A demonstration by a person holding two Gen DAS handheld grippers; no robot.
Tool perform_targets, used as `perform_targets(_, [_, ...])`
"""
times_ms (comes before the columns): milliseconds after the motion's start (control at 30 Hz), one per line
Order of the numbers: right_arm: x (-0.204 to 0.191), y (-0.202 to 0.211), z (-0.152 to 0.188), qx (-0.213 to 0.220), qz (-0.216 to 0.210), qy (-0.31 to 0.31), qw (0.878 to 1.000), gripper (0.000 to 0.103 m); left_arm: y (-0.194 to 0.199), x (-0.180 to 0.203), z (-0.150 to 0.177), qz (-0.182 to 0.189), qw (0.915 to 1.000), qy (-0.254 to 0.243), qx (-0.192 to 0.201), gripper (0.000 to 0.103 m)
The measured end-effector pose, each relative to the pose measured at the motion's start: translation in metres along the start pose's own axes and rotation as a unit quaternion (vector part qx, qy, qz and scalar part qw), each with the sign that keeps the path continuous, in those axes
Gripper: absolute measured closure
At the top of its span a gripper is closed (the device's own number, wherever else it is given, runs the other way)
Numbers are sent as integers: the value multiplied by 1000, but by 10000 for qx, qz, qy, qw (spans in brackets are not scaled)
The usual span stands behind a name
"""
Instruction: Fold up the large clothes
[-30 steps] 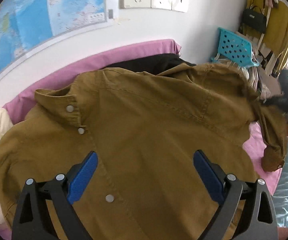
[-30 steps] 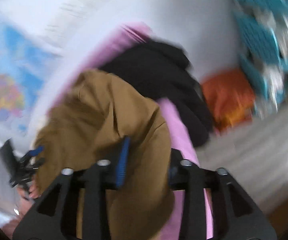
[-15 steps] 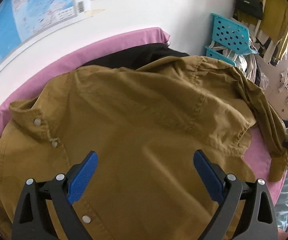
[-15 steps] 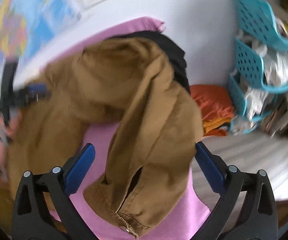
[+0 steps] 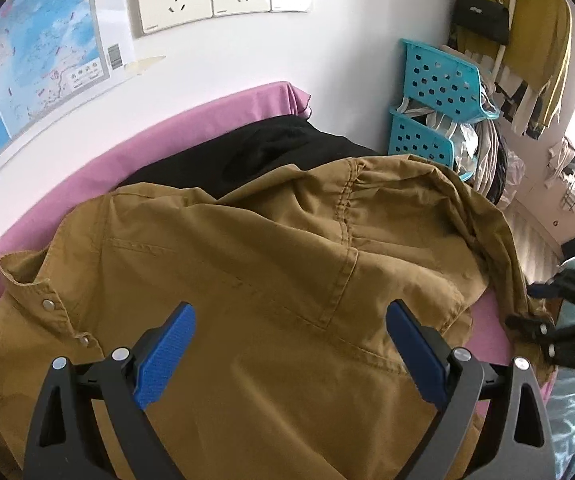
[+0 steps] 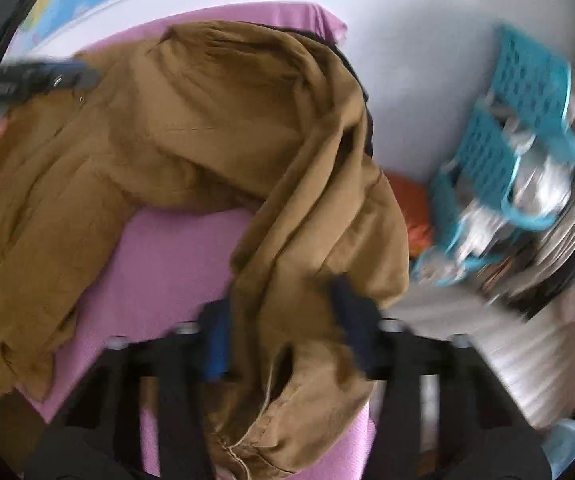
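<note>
Brown jacket spread on a pink-covered desk, one claw on each side.

Left wrist view: the left claw [image 5: 289,354] stands wide open above the brown jacket [image 5: 255,280] and holds nothing; the jacket fills the middle of the frame, a black garment [image 5: 255,152] behind it. Right wrist view: the right claw [image 6: 283,340], low in the frame, is closing around the jacket sleeve [image 6: 319,240]; motion blur hides whether it grips.

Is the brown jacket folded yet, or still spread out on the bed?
Still spread. The brown jacket lies opened out across the pink bed, collar showing; its sleeve trails off sideways between the right claw fingers.
</note>
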State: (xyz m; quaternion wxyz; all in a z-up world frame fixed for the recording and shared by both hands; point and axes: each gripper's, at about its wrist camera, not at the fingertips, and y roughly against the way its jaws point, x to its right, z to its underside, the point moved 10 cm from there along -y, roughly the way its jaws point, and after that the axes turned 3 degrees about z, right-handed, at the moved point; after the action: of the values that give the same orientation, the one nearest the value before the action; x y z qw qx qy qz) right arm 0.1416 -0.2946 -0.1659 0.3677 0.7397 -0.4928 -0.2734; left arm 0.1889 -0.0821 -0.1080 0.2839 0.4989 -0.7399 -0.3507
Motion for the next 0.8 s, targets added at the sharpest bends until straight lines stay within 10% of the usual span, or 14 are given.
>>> perform_targets(133, [9,74,-31,683,-1838,-1150,9738,91,17,-17,0,120,9997,164,109,9])
perform_targets(300, [-34,179,-69,1473,-3237,-924,9300,91,58,-47,2,534,9965,509,395,9])
perform_targets(500, [-160,212,-103,1476,-3673,230,9180,90,124,-82,14,864,9882,807,977,9])
perform_targets(800, [-292,104,-159,362,-4096,611,9095,89,204,-135,67,864,9779,1137,1527,9])
